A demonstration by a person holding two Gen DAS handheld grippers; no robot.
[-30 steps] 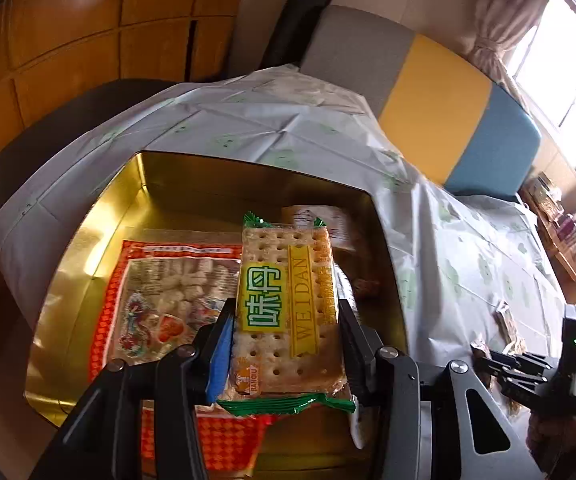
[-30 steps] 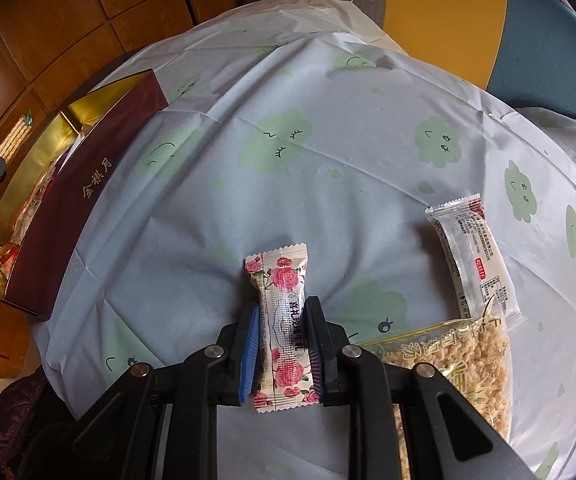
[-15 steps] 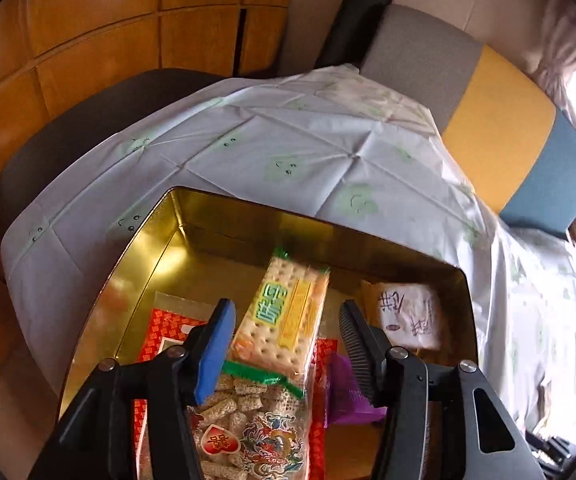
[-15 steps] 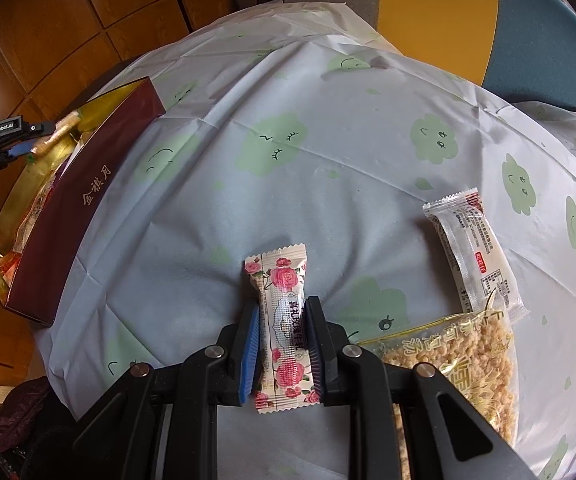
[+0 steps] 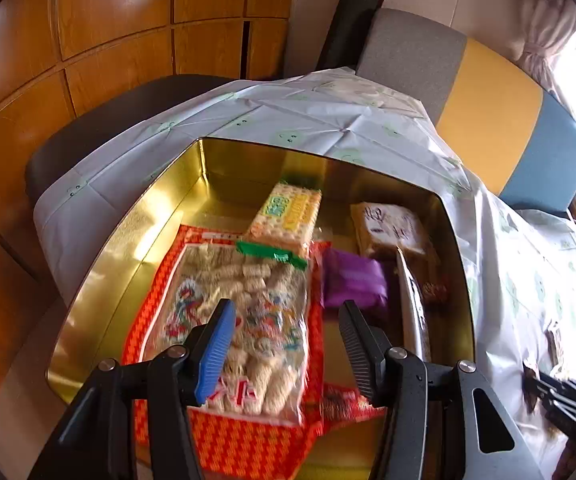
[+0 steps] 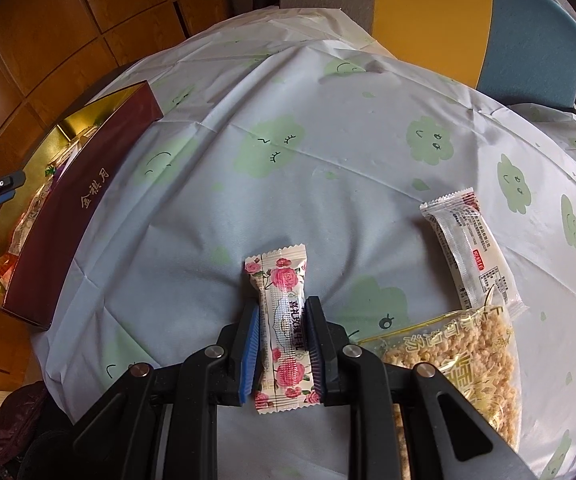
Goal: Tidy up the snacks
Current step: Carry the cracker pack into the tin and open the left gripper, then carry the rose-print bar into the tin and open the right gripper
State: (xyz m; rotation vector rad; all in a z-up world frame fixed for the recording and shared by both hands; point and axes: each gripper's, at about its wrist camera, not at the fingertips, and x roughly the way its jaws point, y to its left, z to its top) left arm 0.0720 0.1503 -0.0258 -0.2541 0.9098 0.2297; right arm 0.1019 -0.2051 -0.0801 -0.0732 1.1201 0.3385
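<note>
Left gripper (image 5: pixel 284 340) spread wide with nothing between the jaws, hanging over the gold tin (image 5: pixel 100 264). Inside the tin: cracker pack (image 5: pixel 286 216) toward the far wall, its near end lying on the top edge of the big red-orange snack bag (image 5: pixel 244 320), tilted. Purple packet (image 5: pixel 352 282) just right of the red-orange bag, white-brown packet (image 5: pixel 392 228) beyond it toward the tin's far right corner, a thin silver wrapper (image 5: pixel 410 308) standing along the tin's right wall. Tin sits on the cloud-print tablecloth (image 6: pixel 328 152), at its left edge; from the right wrist view its maroon outer side (image 6: pixel 76 216) shows. Right gripper (image 6: pixel 282 340) pinching the rose-print candy bar (image 6: pixel 284 320) across its lower-middle, bar lengthwise between the pads, lying at or just above the cloth, cannot tell which; well apart from the tin, to the tin's right. Further right of the tin: white bar wrapper (image 6: pixel 472 248) flat on the cloth, its near end touching the clear puffed-grain bag (image 6: pixel 460 356).
</note>
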